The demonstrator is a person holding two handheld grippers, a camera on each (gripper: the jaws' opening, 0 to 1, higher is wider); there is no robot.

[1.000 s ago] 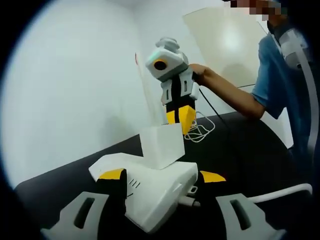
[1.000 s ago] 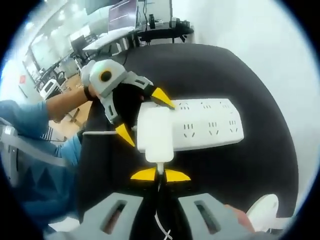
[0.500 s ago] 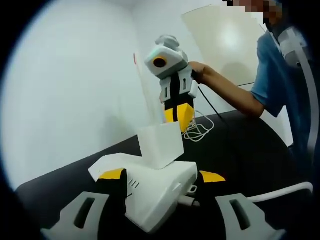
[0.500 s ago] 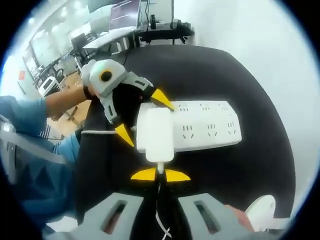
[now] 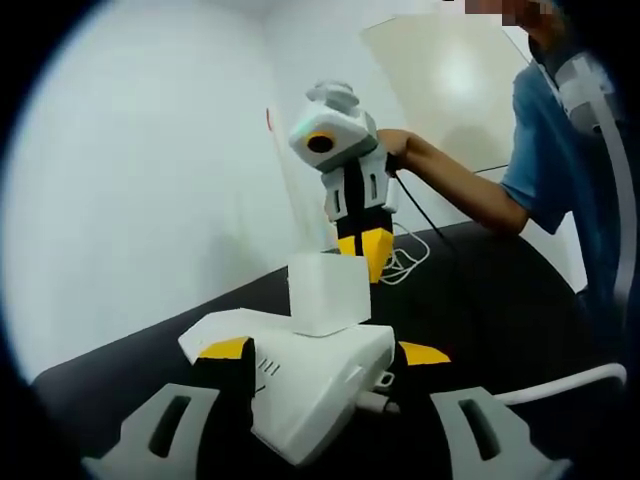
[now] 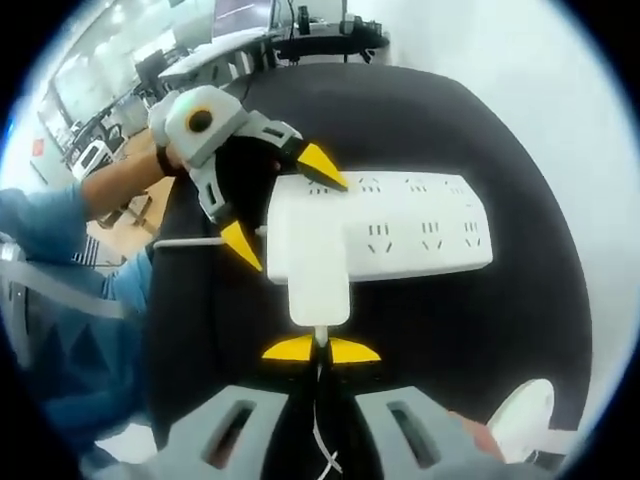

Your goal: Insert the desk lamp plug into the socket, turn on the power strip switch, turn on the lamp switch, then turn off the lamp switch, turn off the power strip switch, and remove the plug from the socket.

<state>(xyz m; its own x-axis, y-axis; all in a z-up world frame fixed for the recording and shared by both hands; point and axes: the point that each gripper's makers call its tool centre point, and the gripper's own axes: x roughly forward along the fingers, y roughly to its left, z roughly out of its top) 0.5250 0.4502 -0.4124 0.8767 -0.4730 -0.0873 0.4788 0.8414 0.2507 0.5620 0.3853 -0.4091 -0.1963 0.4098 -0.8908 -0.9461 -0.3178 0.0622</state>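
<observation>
Black tabletop (image 6: 520, 330) carries the strip (image 6: 400, 235), held end-on by the spread left tongs (image 5: 325, 352), its plug (image 6: 318, 280) at 12 o'clock of the right tongs (image 6: 320, 350), pinching its cord.

white wall (image 5: 130, 170), black table (image 6: 470, 320), office desks (image 6: 215, 55)
</observation>
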